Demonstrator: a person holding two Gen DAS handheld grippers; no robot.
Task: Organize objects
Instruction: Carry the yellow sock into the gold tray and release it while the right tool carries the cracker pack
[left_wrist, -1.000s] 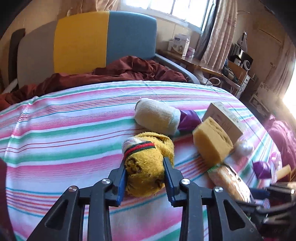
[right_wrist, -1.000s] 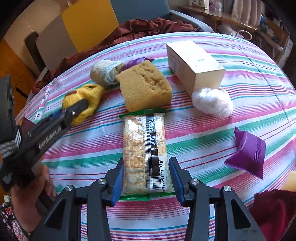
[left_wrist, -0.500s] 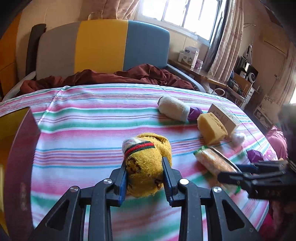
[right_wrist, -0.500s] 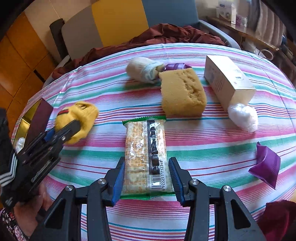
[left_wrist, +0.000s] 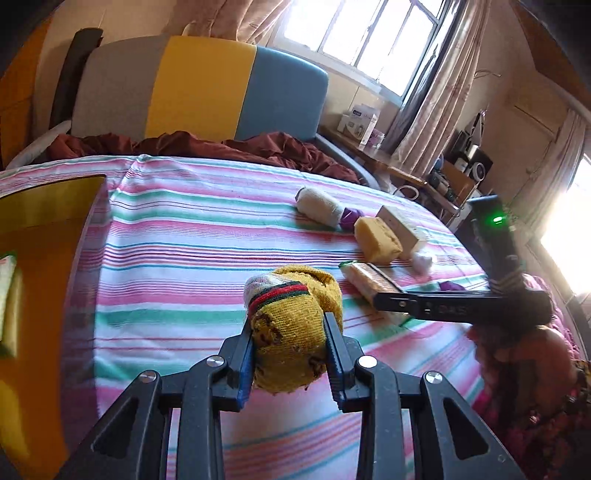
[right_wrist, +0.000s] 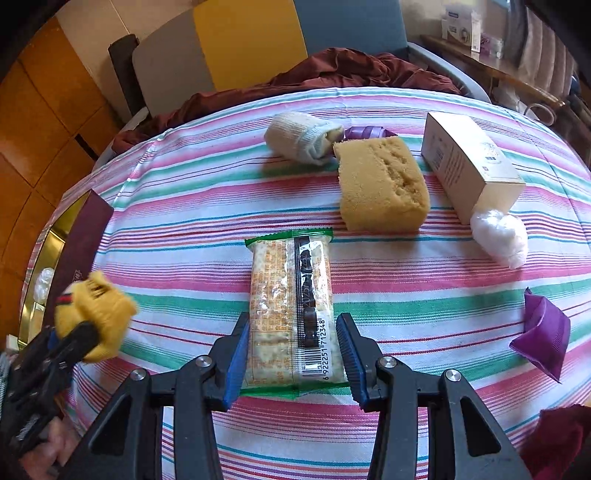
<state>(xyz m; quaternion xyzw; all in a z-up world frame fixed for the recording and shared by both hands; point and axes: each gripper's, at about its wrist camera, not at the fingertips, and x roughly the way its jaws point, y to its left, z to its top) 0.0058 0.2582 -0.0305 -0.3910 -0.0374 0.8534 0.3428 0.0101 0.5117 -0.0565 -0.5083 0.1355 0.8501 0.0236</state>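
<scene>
My left gripper (left_wrist: 290, 343) is shut on a rolled yellow sock (left_wrist: 291, 325) with a red and green band, held above the striped tablecloth (left_wrist: 177, 236). The sock also shows at the left of the right wrist view (right_wrist: 98, 310). My right gripper (right_wrist: 291, 354) stands open around the near end of a cracker packet (right_wrist: 291, 306) that lies on the cloth; its pads do not press it. The packet also shows in the left wrist view (left_wrist: 369, 282).
A gold tray with a maroon rim (left_wrist: 44, 258) sits at the table's left edge (right_wrist: 79, 251). On the cloth lie a white sock roll (right_wrist: 299, 138), a yellow sponge (right_wrist: 380, 184), a white box (right_wrist: 469, 162), a white wad (right_wrist: 500, 236) and purple packets (right_wrist: 543, 334).
My left gripper has lifted the yellow sock and carried it back and left, toward the tray. My right gripper has drawn back a little along the cracker packet.
</scene>
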